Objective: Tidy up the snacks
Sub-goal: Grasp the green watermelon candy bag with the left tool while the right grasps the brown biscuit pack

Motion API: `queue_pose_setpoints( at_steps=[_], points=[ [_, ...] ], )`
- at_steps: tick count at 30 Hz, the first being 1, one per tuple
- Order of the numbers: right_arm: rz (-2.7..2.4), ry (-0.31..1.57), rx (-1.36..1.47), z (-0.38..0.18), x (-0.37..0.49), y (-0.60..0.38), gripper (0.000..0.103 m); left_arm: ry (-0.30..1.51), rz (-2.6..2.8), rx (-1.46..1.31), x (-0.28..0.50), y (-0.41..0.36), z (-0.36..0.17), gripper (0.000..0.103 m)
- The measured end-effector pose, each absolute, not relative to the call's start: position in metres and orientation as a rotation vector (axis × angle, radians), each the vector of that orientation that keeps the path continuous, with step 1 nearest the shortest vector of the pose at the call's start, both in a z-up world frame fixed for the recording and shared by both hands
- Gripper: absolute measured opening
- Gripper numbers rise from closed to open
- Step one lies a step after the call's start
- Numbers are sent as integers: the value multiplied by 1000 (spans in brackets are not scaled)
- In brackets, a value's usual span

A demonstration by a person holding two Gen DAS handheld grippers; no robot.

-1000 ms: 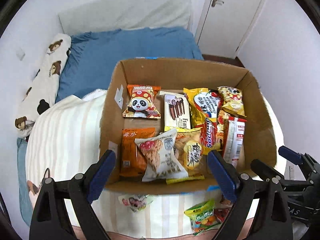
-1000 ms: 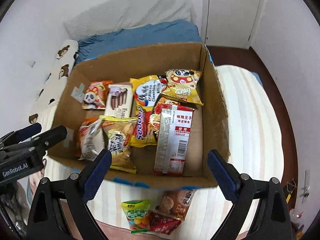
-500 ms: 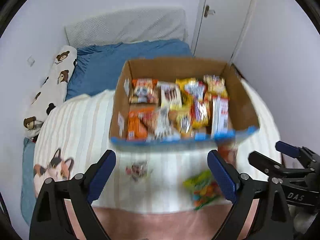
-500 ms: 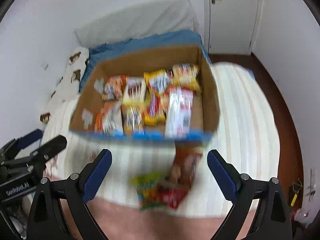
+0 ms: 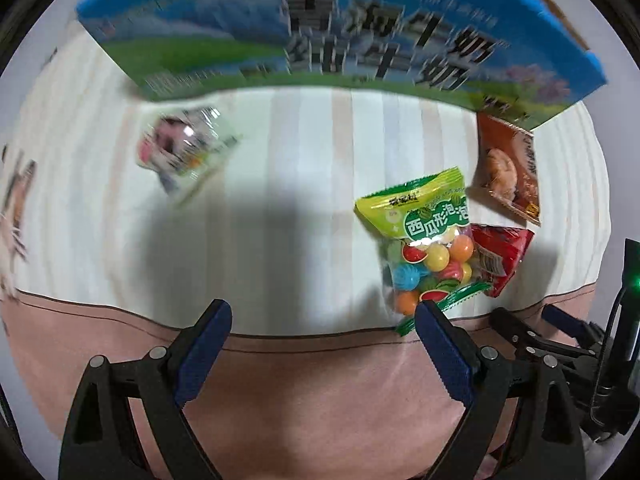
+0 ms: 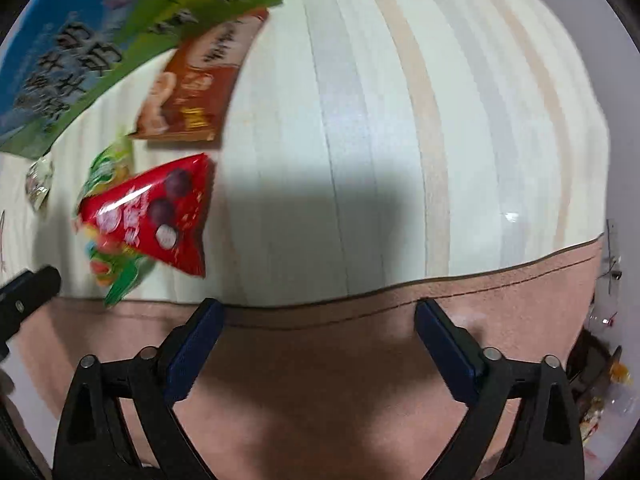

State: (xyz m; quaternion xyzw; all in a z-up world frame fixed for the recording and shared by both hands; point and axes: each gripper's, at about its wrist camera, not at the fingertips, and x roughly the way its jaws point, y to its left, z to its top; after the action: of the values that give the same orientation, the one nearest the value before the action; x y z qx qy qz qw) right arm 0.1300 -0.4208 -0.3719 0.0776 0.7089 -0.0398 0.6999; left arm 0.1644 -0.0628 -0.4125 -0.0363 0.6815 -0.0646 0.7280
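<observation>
We find 4 loose snack packets on the striped bed cover (image 5: 304,152) below the milk carton box (image 5: 320,36): a gumball bag (image 5: 424,236) overlapping a red packet (image 6: 160,216), a brown biscuit packet (image 5: 508,168), and a blurred clear packet (image 5: 184,152). Left claw (image 5: 320,348) and right claw (image 6: 316,340) both gape wide, holding nothing. We judge the bags light, crinkly and slippery; pinch a sealed edge.

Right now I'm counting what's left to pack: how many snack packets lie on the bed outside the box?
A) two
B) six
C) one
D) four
D: the left wrist view shows the clear packet, the green gumball bag, the red packet and the brown packet, all on the striped bedspread.
</observation>
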Motion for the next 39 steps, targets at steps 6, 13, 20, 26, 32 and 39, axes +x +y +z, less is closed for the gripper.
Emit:
queue_pose_setpoints(
  at_steps=[6,13,20,26,32,39],
  points=[
    [-59,1700,207,-396,141,-428,103,1530,-157,-192,177,-69,-423,94],
    [-62,1550,362,-338,134,-466,59,1560,-203,-306,191,-90,-428,94],
    [23,1449,449,-296,162,-450,65,1548,-190,-256,207,-113,-434,59],
    [-19,1432,323,-320,225,-413,65,1538,-147,-185,192,-99,-430,55],
    [-78,1409,143,-335,240,-384,59,1550,-102,-195,177,-78,-435,55],
    [-41,1383,183,-307,197,-416,59,1547,-103,-168,173,-102,-440,55]
  ],
)
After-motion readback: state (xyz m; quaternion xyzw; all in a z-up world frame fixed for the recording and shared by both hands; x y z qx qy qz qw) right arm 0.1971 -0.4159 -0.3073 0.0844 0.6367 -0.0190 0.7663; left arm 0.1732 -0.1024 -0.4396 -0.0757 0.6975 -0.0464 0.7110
